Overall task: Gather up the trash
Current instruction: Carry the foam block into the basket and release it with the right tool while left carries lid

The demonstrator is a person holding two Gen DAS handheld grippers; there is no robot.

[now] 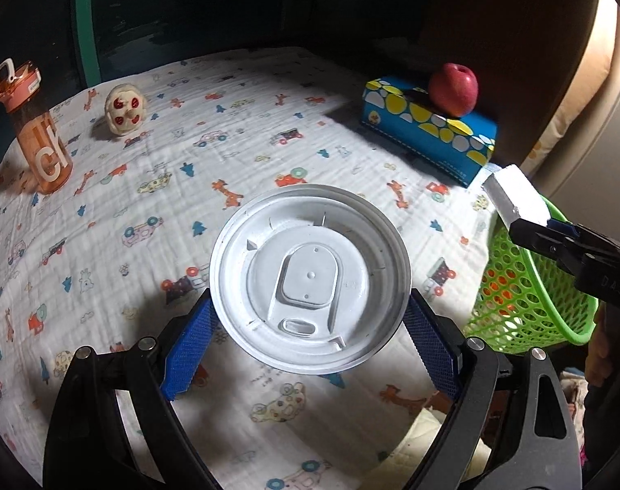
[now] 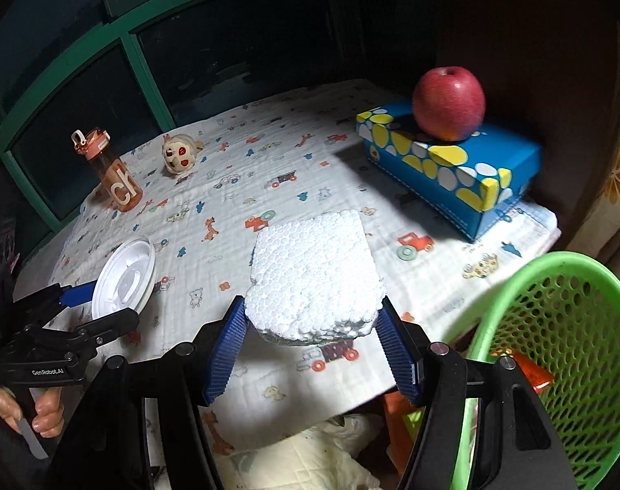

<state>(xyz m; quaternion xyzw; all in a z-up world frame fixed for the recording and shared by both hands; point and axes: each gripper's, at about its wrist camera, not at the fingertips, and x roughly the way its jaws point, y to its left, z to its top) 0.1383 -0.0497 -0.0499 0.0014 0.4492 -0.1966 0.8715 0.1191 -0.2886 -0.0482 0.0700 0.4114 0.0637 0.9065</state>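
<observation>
**Two pieces lifted, basket waiting**

Already both claws are loaded. The left gripper [image 1: 310, 326] pinches a white plastic cup lid [image 1: 310, 277] by its rim, the blue pads spread wide to span it, and holds it clear above the printed cloth [image 1: 146, 188]. The right gripper [image 2: 314, 326] clamps a chunk of white foam [image 2: 314, 273] between its ribbed pads, also off the cloth.

Just to the right, at the table's edge, stands the green mesh basket [image 2: 571, 326]; something orange already lies inside it, so some collecting looks done. The foam is the nearer of the two to the basket's rim; the lid hangs further left.

Further back sit an orange bottle [image 1: 40, 130], a small round toy [image 1: 124, 110] and an apple [image 2: 449, 102] on a blue tissue box [image 2: 465, 167], none obviously rubbish. Judging by this, what is left is dropping both pieces into the basket.
</observation>
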